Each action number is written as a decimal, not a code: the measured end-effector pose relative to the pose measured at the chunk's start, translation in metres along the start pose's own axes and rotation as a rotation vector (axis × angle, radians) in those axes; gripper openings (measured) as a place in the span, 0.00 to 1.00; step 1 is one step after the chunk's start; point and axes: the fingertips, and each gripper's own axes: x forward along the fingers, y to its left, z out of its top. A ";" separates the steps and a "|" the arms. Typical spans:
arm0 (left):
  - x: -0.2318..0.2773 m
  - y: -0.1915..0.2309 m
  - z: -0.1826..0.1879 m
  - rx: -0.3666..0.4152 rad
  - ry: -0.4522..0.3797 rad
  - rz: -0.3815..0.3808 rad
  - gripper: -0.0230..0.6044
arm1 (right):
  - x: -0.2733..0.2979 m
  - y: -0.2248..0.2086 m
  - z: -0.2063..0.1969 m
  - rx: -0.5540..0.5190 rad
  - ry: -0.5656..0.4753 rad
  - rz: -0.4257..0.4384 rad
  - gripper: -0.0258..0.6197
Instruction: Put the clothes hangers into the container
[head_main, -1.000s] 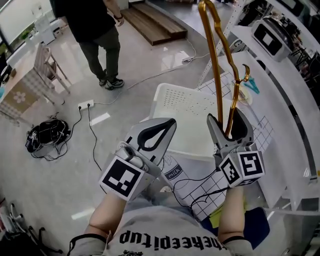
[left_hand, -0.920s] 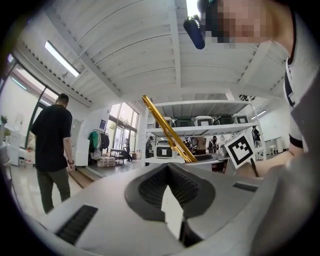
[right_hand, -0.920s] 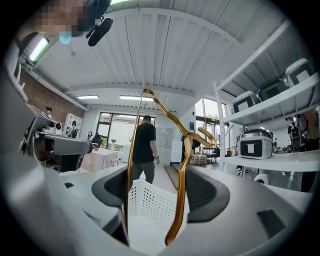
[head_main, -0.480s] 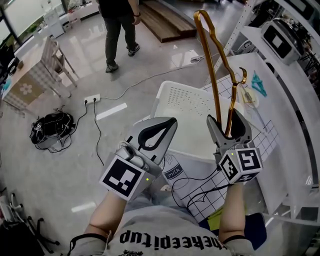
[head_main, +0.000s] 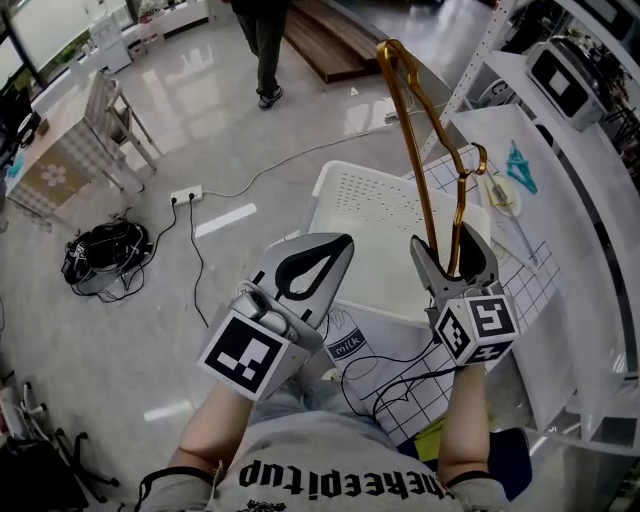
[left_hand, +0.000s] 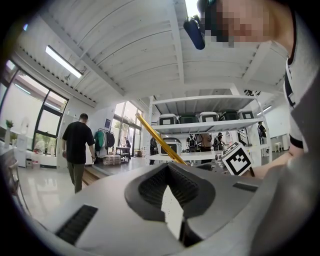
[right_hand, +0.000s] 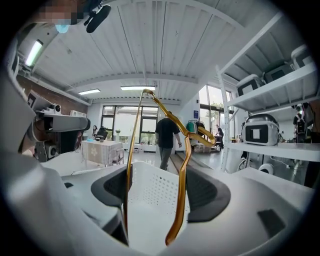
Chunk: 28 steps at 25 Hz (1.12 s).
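Observation:
A gold metal clothes hanger (head_main: 425, 170) stands nearly upright over the white perforated basket (head_main: 375, 205), its hook (head_main: 470, 160) to the right. My right gripper (head_main: 452, 248) is shut on the hanger's lower end. In the right gripper view two gold rods (right_hand: 186, 165) run between the black pads (right_hand: 206, 192), with the basket (right_hand: 150, 192) behind. My left gripper (head_main: 338, 246) hovers left of the basket's near corner, shut with nothing in it. The left gripper view shows a stretch of the gold hanger (left_hand: 157, 142) beyond its tips (left_hand: 170, 169).
A wire grid panel (head_main: 525, 270) and a teal item (head_main: 518, 165) lie on the white shelf table at right. A person (head_main: 265, 40) walks on the floor ahead, near a wooden platform (head_main: 325, 30). At left are a power strip (head_main: 185, 193), a black bag (head_main: 100, 255) and a checked table (head_main: 50, 170).
The hanger's top has leaned left and sunk a little in the right gripper. The person has walked farther away. My left gripper has stayed put.

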 end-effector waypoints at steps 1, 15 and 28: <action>0.000 0.001 -0.001 -0.001 0.001 0.002 0.06 | 0.001 0.000 -0.003 0.002 0.006 0.003 0.59; 0.002 0.004 -0.003 -0.002 0.008 0.014 0.06 | 0.005 -0.001 -0.010 0.051 0.032 0.016 0.60; 0.001 0.003 -0.001 0.000 0.005 0.013 0.06 | 0.003 0.000 -0.018 0.050 0.098 0.009 0.62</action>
